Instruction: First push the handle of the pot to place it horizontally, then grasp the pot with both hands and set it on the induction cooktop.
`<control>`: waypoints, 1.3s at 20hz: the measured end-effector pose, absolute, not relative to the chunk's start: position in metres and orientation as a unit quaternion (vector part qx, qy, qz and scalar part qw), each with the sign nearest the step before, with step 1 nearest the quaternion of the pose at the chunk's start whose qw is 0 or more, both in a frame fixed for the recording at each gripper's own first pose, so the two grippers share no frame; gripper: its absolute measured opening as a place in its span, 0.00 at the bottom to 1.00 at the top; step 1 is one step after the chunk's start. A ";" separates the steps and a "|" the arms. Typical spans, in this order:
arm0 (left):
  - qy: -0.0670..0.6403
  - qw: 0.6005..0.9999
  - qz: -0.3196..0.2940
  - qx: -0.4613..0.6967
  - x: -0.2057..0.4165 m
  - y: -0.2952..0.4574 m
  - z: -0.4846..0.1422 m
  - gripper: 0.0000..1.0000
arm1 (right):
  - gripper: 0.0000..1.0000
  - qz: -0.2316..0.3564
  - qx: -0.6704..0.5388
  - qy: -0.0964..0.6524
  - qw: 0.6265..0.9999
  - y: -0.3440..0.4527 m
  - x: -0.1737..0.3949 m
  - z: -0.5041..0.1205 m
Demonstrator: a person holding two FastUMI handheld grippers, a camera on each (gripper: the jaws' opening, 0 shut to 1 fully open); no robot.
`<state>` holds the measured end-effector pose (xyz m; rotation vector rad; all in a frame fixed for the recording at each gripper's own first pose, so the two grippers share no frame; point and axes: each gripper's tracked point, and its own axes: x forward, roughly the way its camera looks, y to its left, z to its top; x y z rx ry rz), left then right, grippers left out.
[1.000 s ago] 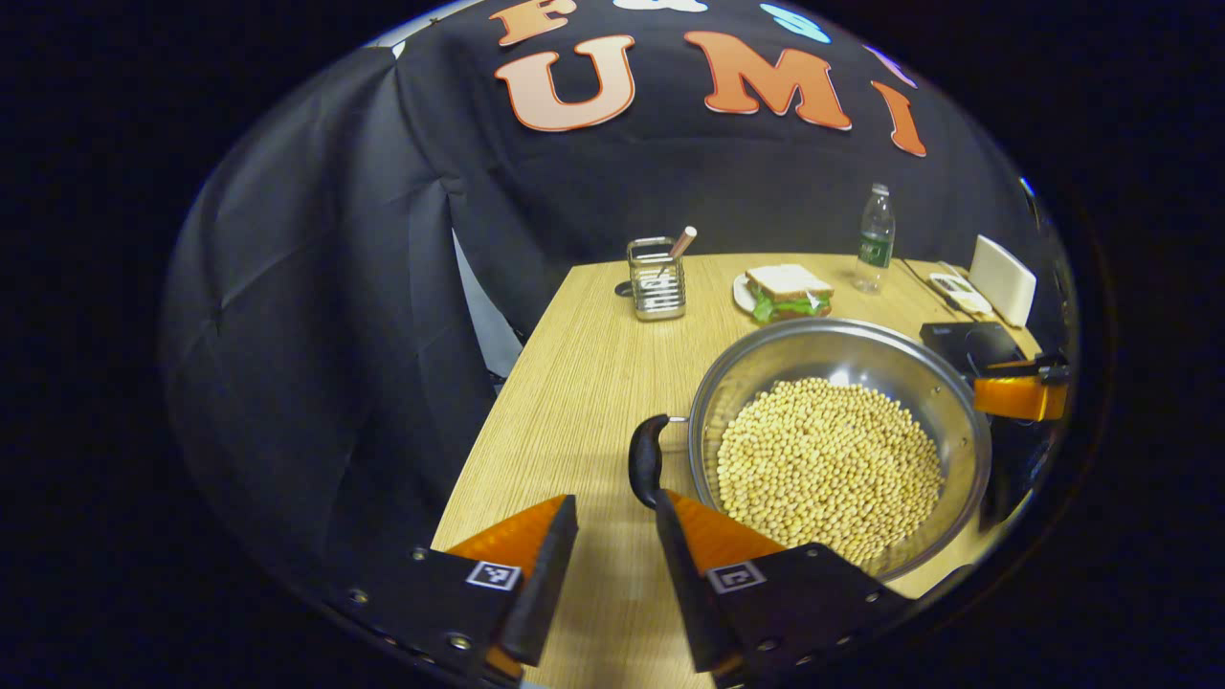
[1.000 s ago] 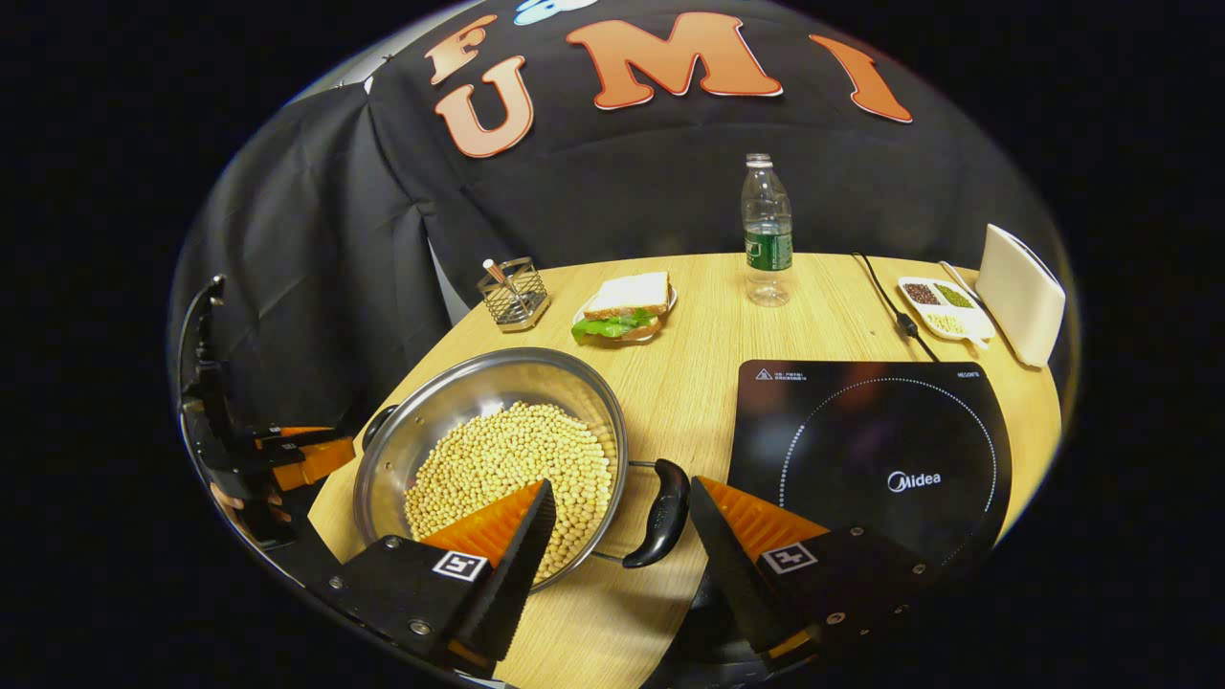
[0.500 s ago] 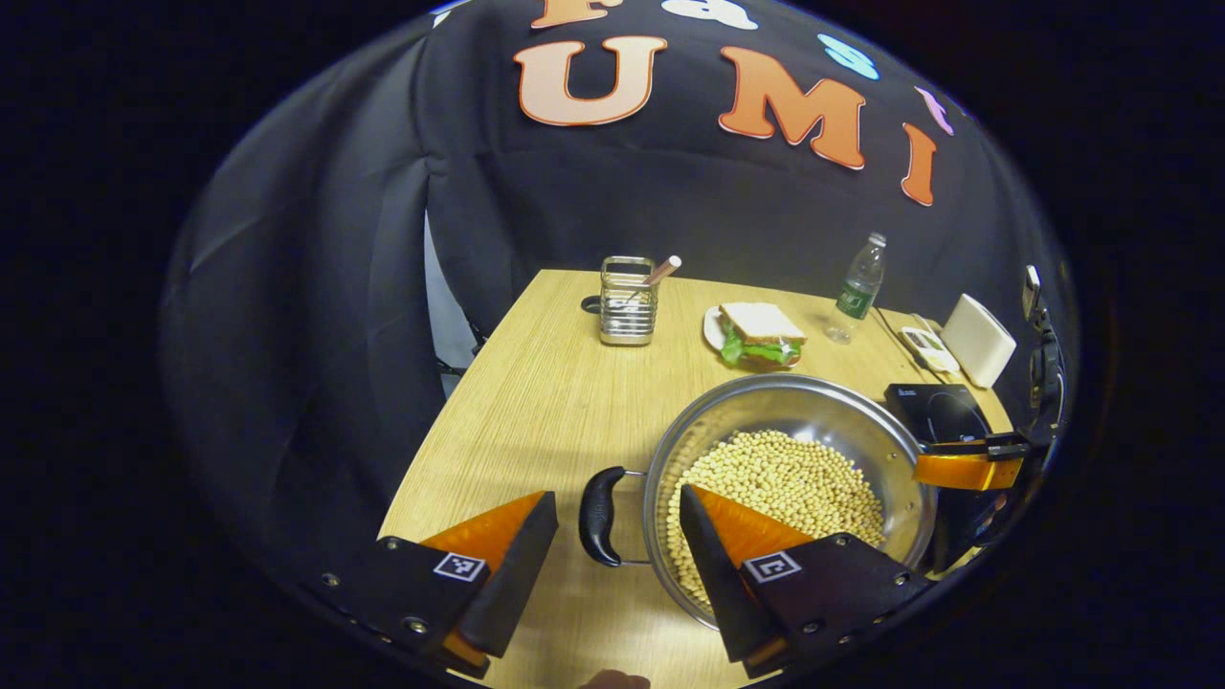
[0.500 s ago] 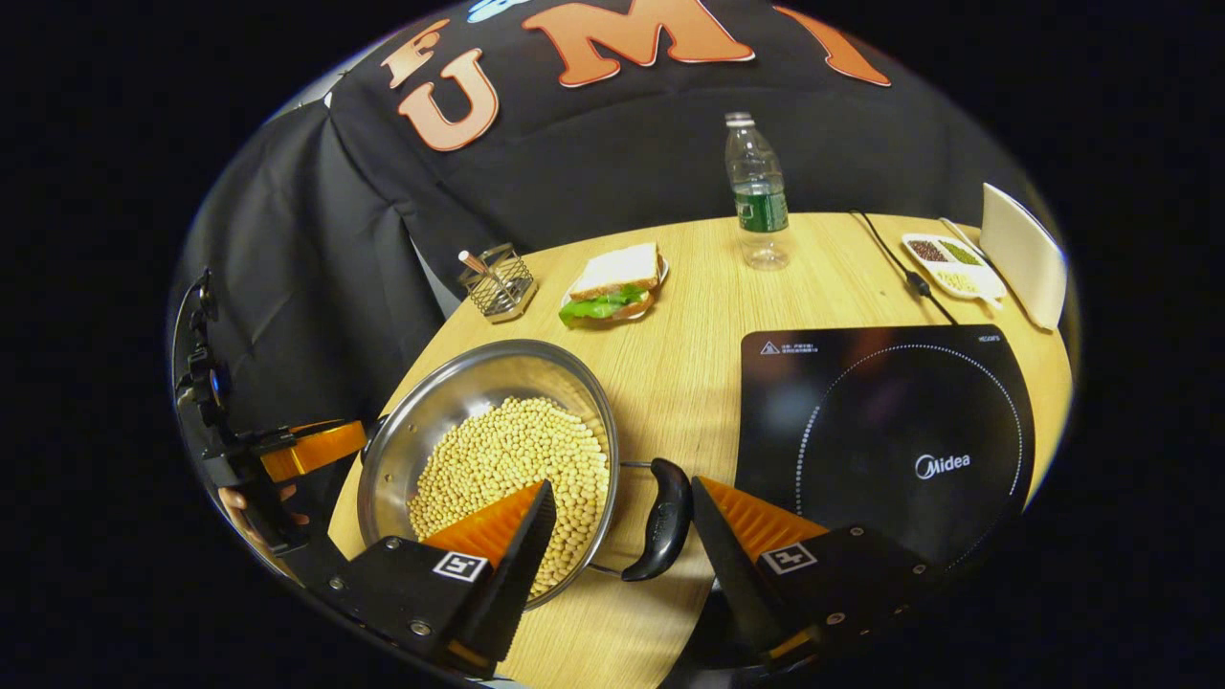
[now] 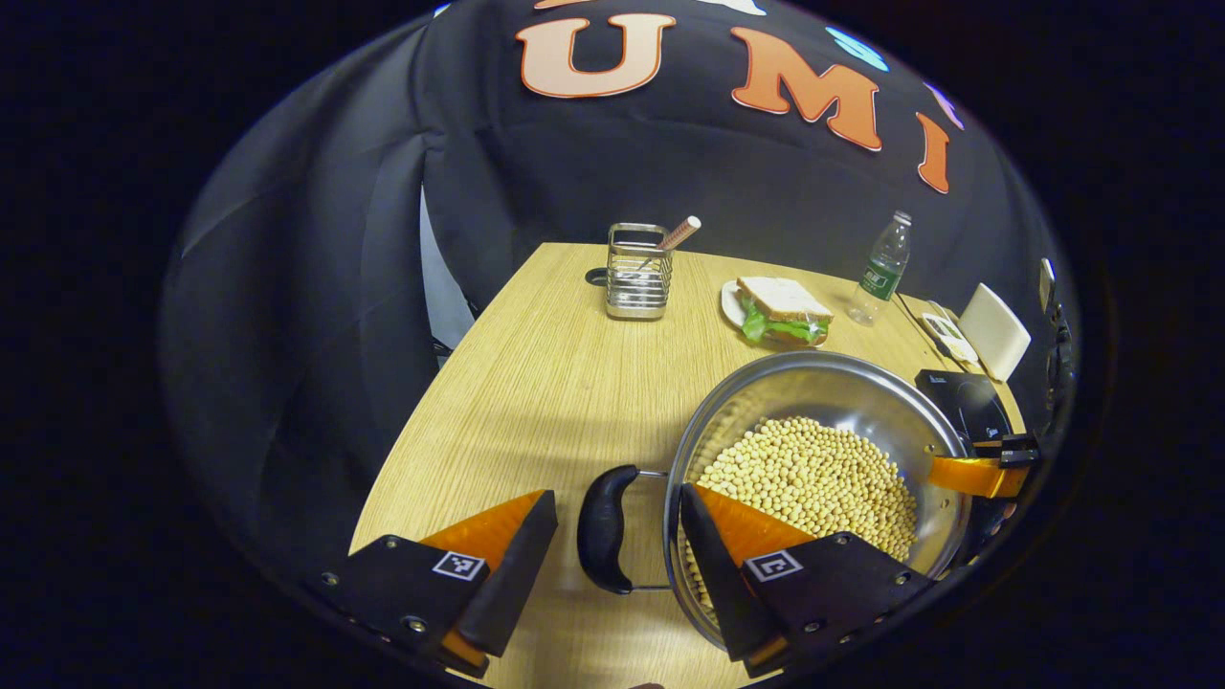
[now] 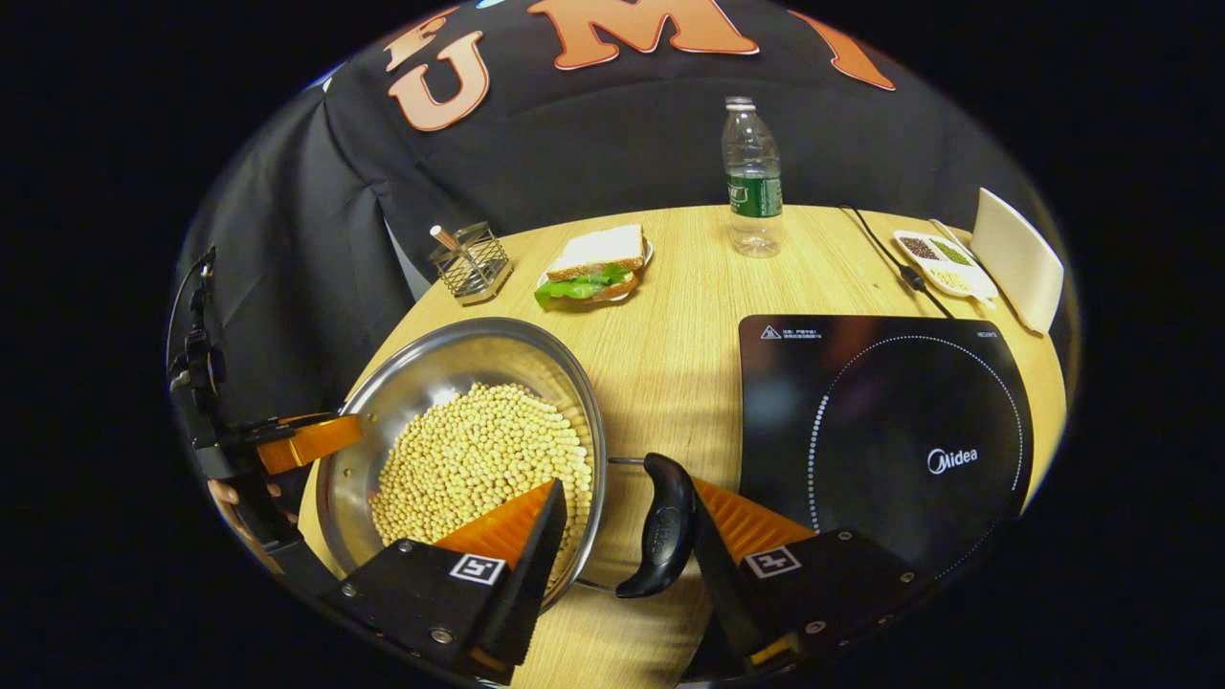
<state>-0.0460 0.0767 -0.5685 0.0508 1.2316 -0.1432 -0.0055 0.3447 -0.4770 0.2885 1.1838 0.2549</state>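
Now both tongs stand open astride the pot's black handles, left tongs around one, right tongs around the other, readying a two-sided lift; the soybean-filled pot sits on the bench beside the induction cooktop.

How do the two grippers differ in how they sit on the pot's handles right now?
The left gripper has its handle centred in the gap, clear of both fingers; the right gripper has its handle off-centre, against its outer finger. The left's inner finger hangs over the beans inside the pot; so does the right's. Both are open, straddling a black handle.
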 end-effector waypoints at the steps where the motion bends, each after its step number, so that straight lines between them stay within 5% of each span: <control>1: 0.578 0.813 -0.066 0.031 -0.047 0.077 -0.572 0.83 | 0.75 0.119 0.130 0.554 0.814 0.345 -0.006 -0.478; 13: 0.554 0.829 -0.049 0.068 -0.047 0.077 -0.578 0.83 | 0.78 0.095 0.097 0.539 0.831 0.346 0.003 -0.492; 23: 0.521 0.847 -0.048 0.100 -0.047 0.075 -0.571 0.65 | 0.56 0.127 0.093 0.557 0.815 0.351 0.003 -0.499; 26: 0.504 0.858 -0.033 0.093 -0.046 0.075 -0.563 0.64 | 0.58 0.137 0.091 0.558 0.813 0.351 0.001 -0.498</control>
